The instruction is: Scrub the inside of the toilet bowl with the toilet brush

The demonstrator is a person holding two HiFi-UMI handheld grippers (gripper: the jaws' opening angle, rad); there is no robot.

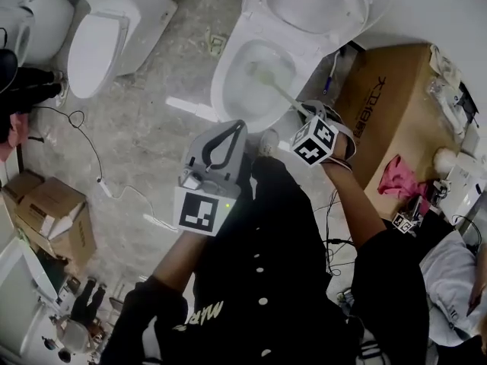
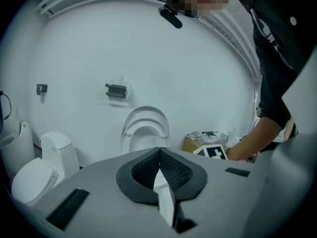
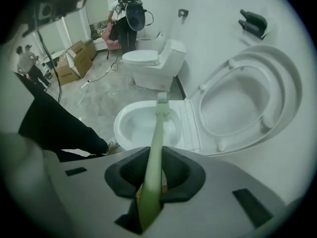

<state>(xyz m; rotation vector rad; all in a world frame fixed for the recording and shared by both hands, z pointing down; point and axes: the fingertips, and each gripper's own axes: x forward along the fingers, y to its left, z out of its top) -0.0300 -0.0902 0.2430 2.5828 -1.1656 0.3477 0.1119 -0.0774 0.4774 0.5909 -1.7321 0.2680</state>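
Grips the toilet brush (image 3: pixel 157 128) in the right tongs (image 3: pixel 153 175), clamped on the pale green handle near its rear end, likely to hold the hand well above the toilet bowl (image 3: pixel 121 120) and use the handle's full reach. Points the handle down and forward, with the bristle head inside the bowl, against or just beside the far side under the rim; cannot tell contact for certain. Leaves the seat and lid (image 3: pixel 247 98) tipped up toward the wall, giving free way into the bowl. Holds the left tongs (image 2: pixel 159 152) shut on nothing, with pads touching at the tips. Carries them back beside the body and aimed at the wall rather than at the work, probably just to stay clear of the brush's sweep. Looks like scrubbing under way, with much of the bowl's inner side probably left to cover. Calls for short strokes round the inside, with a firm grip to stop the thin handle twisting between the pads.
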